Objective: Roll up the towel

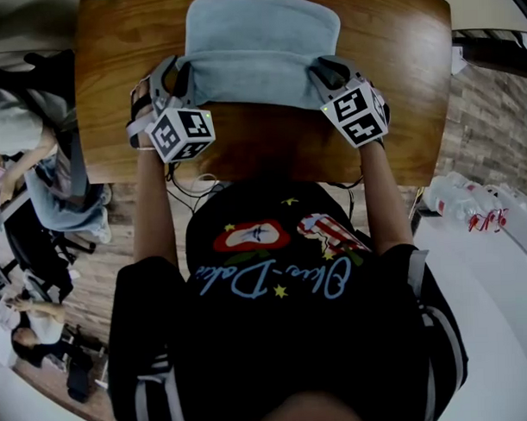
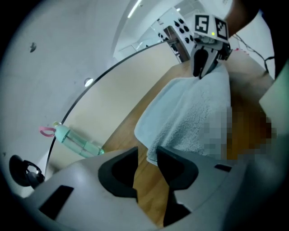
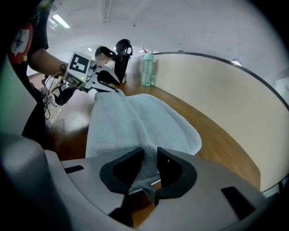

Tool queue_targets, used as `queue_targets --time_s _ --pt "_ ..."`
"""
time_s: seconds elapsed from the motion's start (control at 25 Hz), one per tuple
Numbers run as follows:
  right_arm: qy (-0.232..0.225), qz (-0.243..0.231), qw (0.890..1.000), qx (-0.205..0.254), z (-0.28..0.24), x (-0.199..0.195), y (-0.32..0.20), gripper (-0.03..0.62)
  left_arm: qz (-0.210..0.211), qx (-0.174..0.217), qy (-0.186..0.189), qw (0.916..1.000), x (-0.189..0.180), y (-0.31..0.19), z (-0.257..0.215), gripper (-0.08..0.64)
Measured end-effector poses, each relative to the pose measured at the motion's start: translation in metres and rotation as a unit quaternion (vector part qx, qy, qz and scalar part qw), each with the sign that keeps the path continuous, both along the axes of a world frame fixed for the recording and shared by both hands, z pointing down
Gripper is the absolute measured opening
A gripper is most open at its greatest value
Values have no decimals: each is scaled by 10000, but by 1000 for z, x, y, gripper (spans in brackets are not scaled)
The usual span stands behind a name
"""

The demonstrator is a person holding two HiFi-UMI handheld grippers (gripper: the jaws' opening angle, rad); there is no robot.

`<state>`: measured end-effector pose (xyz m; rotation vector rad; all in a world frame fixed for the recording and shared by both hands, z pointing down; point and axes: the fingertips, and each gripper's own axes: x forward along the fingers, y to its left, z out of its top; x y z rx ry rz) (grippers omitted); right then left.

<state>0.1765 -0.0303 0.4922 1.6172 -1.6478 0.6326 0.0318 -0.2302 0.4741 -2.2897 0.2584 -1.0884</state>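
My left tongs [image 1: 176, 79] and right tongs [image 1: 326, 74] sit open at the towel's [image 1: 262, 41] near corners, the right straddling its edge, to start rolling.

Towel [image 1: 262, 41] is pale blue-grey, on a warm brown wood-grain table [image 1: 111, 47]. Left gripper [image 2: 146, 155] and right gripper [image 3: 150, 155] are grey with black pads, and their cubes are white with black squares. There's a mint-green bottle [image 2: 74, 140] with a pink loop, around 8 o'clock in the left gripper view.
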Motion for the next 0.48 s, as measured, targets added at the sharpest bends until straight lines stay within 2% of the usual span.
queue_targets --time_s 0.12,0.2,0.36,0.44,0.48 --pt "-160 281 9989 350 -16 7 3 108 -265 -215 428 9985 -5 -7 -15 148" --pt "-214 538 9962 650 -33 15 8 118 -430 -216 738 9961 -11 -13 -31 151" --pt "-61 725 9913 1101 -68 20 18 118 -842 -373 1560 9835 -26 -26 -67 150" --pt "-86 546 9913 1195 -77 5 21 118 -834 -449 1651 9817 -33 -21 -77 150" --pt "-106 386 9922 1182 -78 -6 24 118 -622 -380 1516 9858 -37 -13 -77 150"
